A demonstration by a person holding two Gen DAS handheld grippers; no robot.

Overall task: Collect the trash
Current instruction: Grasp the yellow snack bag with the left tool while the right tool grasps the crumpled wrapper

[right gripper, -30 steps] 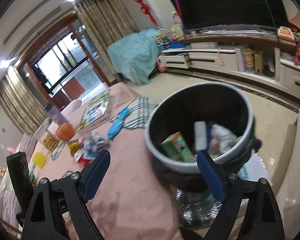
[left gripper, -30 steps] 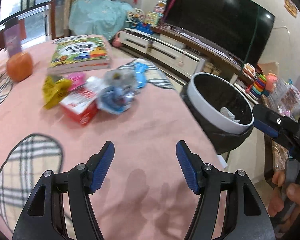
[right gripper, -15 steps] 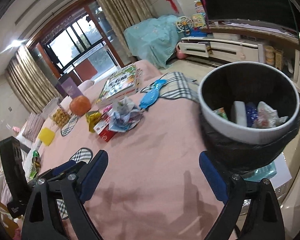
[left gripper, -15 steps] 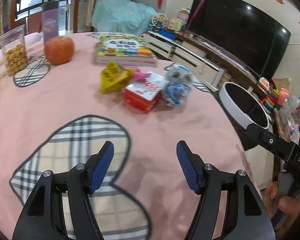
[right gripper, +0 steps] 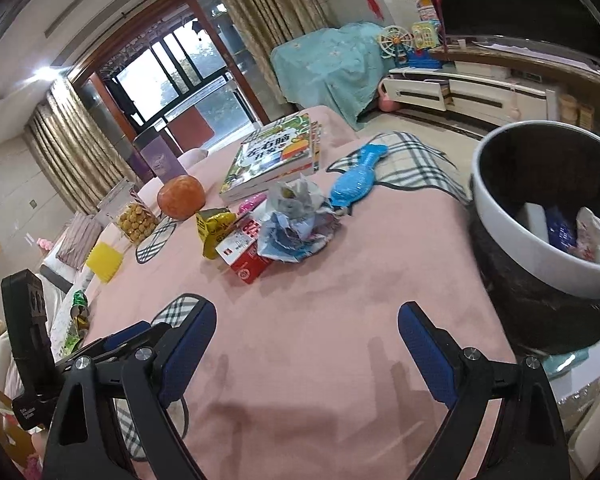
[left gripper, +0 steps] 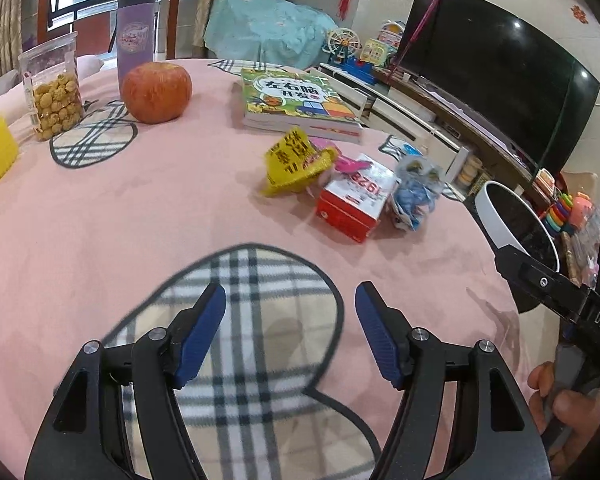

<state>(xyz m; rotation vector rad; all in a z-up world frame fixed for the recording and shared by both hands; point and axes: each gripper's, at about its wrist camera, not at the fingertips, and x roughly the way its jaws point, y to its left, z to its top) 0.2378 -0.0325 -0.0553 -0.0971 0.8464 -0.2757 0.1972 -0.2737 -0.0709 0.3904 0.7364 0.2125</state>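
With both grippers (left gripper: 290, 332) (right gripper: 306, 344) spread and empty, aim is being swung from the bin (right gripper: 540, 216) (right edge) toward the centre-frame trash (right gripper: 260, 232).

Ahead of the left claw (left gripper: 290, 334) lies a trash cluster — yellow wrapper (left gripper: 296, 162), red box (left gripper: 354, 202), crumpled blue wrapper (left gripper: 416, 192) — touching; bin (right gripper: 540, 240) at right, partly filled.

Bare pink tablecloth (right gripper: 320, 340) lay ahead of both grippers up to the trash pile (right gripper: 268, 228); the bin (right gripper: 540, 240) crowded the table's right edge.
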